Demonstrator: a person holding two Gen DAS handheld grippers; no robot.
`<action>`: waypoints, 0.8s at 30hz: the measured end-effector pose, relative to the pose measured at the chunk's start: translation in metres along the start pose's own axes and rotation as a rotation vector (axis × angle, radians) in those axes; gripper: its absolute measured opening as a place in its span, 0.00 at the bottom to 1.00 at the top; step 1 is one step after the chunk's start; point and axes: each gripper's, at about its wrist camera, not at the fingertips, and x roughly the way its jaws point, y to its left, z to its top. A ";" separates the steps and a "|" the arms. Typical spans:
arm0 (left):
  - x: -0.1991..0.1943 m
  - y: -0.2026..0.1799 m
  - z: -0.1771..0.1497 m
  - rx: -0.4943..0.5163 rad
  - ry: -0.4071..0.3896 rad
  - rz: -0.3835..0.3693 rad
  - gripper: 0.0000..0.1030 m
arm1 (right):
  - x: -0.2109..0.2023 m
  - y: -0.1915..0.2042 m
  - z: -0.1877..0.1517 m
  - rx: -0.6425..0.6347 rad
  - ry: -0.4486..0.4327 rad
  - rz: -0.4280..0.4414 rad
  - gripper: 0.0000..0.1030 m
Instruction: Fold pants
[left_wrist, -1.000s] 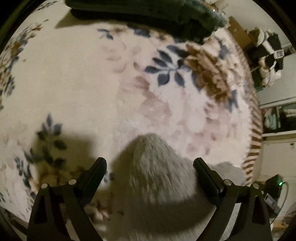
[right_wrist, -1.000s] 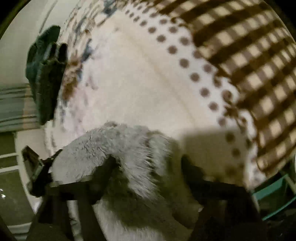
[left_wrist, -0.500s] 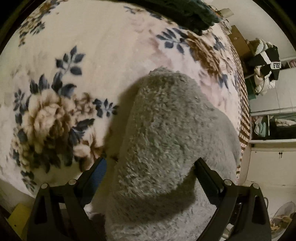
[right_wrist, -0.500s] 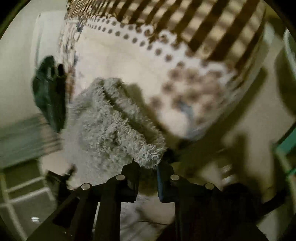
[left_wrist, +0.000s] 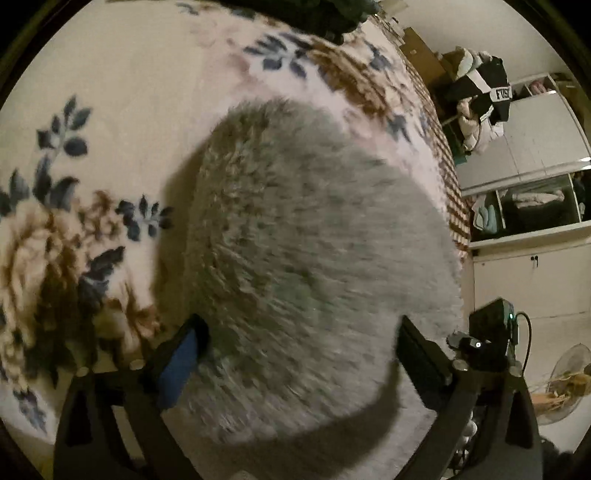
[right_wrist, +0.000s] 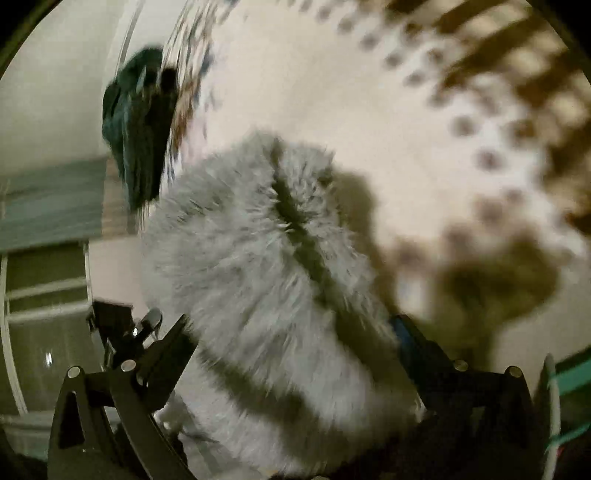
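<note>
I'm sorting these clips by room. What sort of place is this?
Probably a bedroom: the fluffy grey pants lie on a floral blanket, with an open wardrobe and piled clothes beyond.

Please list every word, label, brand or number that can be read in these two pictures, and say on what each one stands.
"FUS": white letters on a patch of the black and white garment hanging at the upper right of the left wrist view; the patch runs on out of sight, so the word may be longer.
No text on the grey fluffy pants or the floral blanket.
Right wrist view: blurred, nothing readable.
</note>
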 end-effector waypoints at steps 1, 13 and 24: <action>0.003 0.005 0.001 -0.013 0.010 -0.014 1.00 | 0.005 0.001 0.003 -0.039 0.012 0.011 1.00; -0.023 0.007 -0.007 -0.065 -0.054 -0.123 0.59 | 0.014 0.036 0.006 -0.103 0.035 0.087 0.52; -0.102 -0.034 0.020 -0.062 -0.104 -0.123 0.54 | -0.053 0.111 -0.017 -0.176 -0.007 0.070 0.47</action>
